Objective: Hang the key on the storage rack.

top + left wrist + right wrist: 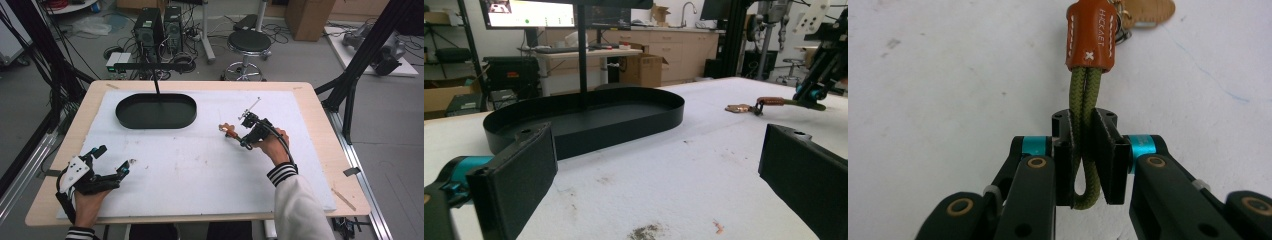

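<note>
A keychain lies on the white mat: an olive-green cord loop point(1083, 130), a brown leather sleeve point(1090, 35) and a tan tag with a ring point(1145, 11) beyond it. My right gripper point(1083, 150) is shut on the cord loop, both pads pressing its two strands. From above, the right gripper point(245, 141) sits right of centre with the keychain point(229, 130) pointing left. In the left gripper view the keychain point(756, 105) lies far right. My left gripper point(112, 159) rests at the mat's near left corner, jaws wide open and holding nothing.
A black oval tray point(156, 111) stands at the back left of the mat, also near in the left gripper view point(589, 120). A thin black post point(156, 82) rises behind it. A white mat point(200, 165) covers the wooden table point(320, 125).
</note>
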`<state>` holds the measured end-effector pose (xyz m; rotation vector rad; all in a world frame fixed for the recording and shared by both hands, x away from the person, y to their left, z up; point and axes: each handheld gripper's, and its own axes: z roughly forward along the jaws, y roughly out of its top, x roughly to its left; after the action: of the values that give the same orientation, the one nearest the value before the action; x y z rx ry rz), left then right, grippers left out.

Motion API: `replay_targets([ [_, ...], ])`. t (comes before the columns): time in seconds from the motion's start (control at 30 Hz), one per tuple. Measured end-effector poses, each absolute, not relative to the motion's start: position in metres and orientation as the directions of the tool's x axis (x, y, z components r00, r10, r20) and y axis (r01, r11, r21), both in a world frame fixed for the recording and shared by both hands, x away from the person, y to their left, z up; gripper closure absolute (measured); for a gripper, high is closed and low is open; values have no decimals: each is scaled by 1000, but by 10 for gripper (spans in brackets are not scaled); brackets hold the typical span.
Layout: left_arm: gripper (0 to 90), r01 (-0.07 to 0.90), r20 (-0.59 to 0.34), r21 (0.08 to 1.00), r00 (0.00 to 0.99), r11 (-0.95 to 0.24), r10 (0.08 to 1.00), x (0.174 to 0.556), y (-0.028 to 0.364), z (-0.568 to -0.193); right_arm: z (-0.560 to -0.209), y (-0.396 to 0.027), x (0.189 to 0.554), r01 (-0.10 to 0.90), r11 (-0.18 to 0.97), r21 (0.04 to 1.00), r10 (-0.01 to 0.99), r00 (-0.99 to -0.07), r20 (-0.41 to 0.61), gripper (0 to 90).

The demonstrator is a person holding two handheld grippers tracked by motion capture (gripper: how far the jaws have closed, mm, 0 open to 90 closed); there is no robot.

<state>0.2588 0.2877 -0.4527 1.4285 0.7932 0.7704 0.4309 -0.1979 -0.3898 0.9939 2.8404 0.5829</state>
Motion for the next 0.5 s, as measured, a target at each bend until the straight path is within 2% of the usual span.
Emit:
replay_targets([
  [0.23,27,49,-53,998,579,30,814,262,290,-451,-380,-204,425,564,678,472,613,-788,61,802],
  [0.5,27,79,-68,997,663,21,746,273,285,-429,-367,-213,418,480,640,600,517,-847,126,802],
])
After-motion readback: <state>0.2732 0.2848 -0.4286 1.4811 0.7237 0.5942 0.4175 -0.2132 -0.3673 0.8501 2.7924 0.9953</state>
